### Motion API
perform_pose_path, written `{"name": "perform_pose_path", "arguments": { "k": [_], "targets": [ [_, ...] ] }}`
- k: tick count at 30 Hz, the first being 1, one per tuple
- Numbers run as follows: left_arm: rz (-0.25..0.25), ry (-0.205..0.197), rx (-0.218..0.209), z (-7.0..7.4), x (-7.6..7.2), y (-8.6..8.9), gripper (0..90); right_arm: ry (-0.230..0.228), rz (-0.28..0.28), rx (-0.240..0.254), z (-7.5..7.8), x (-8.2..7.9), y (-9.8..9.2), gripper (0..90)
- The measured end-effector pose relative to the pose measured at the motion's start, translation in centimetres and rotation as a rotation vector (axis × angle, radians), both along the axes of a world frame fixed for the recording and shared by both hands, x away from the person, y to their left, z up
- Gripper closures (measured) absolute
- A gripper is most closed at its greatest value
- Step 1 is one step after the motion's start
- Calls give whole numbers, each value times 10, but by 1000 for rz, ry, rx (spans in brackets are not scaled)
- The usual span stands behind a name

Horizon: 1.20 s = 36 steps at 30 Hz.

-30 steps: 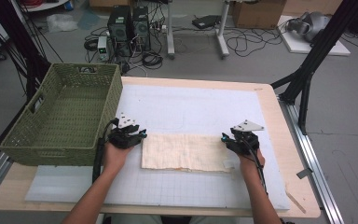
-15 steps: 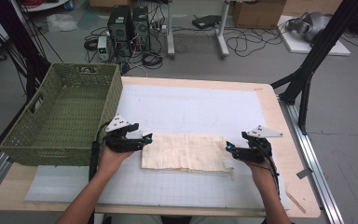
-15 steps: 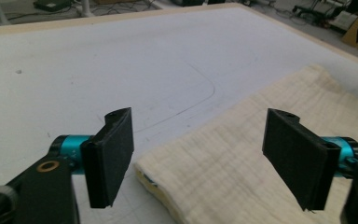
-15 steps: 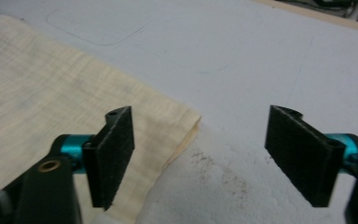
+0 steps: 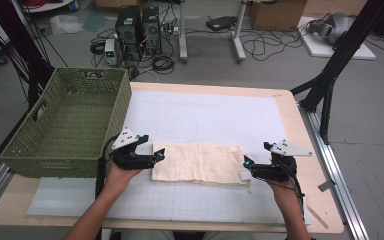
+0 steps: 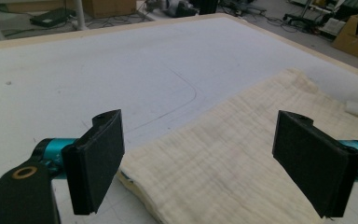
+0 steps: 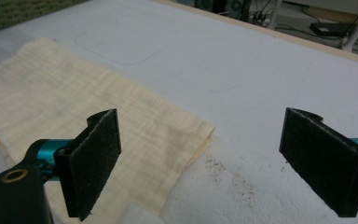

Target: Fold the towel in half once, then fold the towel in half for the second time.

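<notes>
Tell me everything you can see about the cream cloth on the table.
The cream cloth is a pale yellowish, crinkled woven fabric, folded into a flat rectangle with layered edges showing at its ends. It lies lengthwise across the near part of the white mat, between the left gripper and the right gripper. Both stand open at its ends, pads clear of the fabric.

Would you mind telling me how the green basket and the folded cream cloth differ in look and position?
The green basket is a stiff woven box standing tall at the table's left edge; the cream cloth is soft, folded and lies flat on the white mat. The basket is dark green, the cloth pale. The cloth lies between the left gripper and right gripper; the basket sits beyond them. Both are rectangular.
</notes>
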<state>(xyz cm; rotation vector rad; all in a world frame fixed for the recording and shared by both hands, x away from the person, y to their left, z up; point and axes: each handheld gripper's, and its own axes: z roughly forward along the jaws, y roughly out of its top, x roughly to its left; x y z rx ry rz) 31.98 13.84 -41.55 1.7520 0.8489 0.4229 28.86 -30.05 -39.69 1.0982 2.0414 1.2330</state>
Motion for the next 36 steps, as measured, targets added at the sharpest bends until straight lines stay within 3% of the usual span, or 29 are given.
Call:
{"name": "perform_pose_path", "arguments": {
  "k": [24,36],
  "targets": [
    [16,14,-26,-4,5,5,172,19,-1,-2,-5,3,-2,117],
    [33,42,14,-11,13,6,172,36,9,-16,-11,5,-2,118]
  ]
}}
